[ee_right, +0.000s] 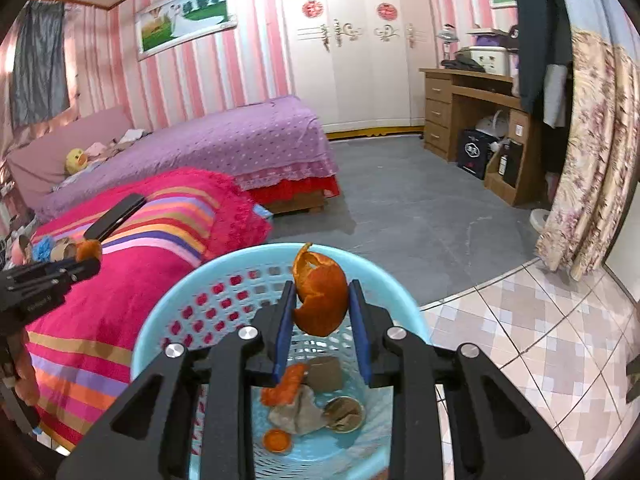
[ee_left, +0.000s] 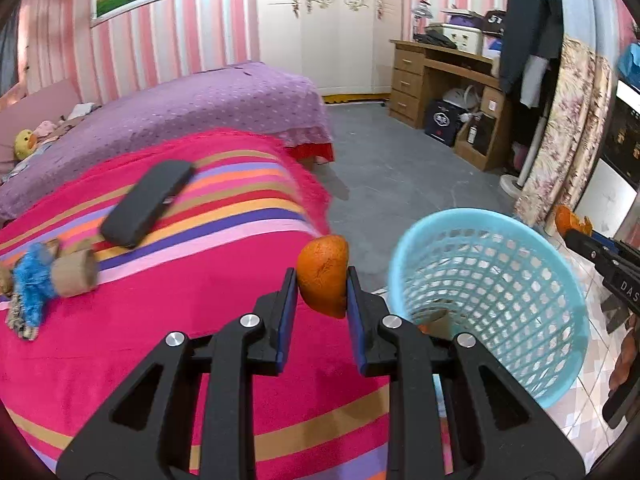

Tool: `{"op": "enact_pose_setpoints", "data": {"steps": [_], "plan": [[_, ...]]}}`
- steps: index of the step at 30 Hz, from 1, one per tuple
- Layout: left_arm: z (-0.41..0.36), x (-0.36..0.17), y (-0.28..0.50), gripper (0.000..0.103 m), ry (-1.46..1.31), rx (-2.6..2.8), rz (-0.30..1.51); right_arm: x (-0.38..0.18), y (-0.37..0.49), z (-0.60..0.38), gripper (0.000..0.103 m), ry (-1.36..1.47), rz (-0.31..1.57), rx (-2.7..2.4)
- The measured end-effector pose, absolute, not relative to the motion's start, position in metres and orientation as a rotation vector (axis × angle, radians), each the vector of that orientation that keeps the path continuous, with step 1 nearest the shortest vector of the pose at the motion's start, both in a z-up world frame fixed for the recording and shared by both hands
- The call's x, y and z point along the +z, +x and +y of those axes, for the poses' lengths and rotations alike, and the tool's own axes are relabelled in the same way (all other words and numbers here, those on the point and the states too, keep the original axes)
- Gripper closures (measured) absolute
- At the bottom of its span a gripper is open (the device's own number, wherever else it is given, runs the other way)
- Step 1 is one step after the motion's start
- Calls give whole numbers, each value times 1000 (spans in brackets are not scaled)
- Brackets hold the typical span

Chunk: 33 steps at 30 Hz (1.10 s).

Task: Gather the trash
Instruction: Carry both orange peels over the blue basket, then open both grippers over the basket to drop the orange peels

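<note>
The round light-blue plastic mesh basket (ee_right: 394, 280) fills the lower middle of the right wrist view, standing where grey floor meets pale tiles, just beside the striped pink blanket (ee_right: 132, 276). On its bottom lie five pieces of trash that can be counted: a long strip of orange peel (ee_right: 285, 385), a small round orange piece (ee_right: 276, 440), a crumpled grey-brown paper wad (ee_right: 298, 412), a flat brown cardboard piece (ee_right: 326, 374) and a round greyish disc (ee_right: 344, 415). What the disc is cannot be told.

Two more peel pieces are out of the basket, one in each gripper. The right gripper (ee_right: 322, 300) pinches a curled, torn piece of orange peel (ee_right: 320, 292) between its blue pads, over the basket's opening. The left gripper (ee_left: 322, 292), at lower centre of the left wrist view, pinches a rounded half-shell of orange peel (ee_left: 324, 280), over the blanket's edge with the basket just to its right.

On the blanket, at the left of the left wrist view, lie one black oblong case (ee_left: 146, 204), one brown cardboard tube (ee_left: 76, 272) and one fluffy blue toy (ee_left: 34, 288), close together.
</note>
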<state>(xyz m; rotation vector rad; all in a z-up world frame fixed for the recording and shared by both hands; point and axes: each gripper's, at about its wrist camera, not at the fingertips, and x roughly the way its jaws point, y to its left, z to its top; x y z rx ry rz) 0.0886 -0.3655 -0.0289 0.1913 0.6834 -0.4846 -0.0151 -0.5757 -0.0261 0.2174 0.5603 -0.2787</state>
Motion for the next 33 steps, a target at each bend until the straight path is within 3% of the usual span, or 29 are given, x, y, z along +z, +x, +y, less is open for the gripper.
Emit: {"op": "enact_pose_setpoints", "data": {"steps": [15,16,17,23,26,33], "plan": [[-446,-58,83,78,232,-572,722,-46,-23,-597,76,233,539,-306],[-446,-59,84,72,233,-573,723,-47,-22,-596,76,228,542,-306],[-446,-60,84,59,234,-573,723,-48,-21,-594,76,224,544,-305],[-435,-51,86,26,238,-537,682,-49,-22,-591,76,216,550,-299],[-418,-41,89,17,226,-516,656,-50,-21,-591,76,209,558,-299],[-381,-27,98,10,206,-461,633,-48,-13,-583,72,189,574,-292]]}}
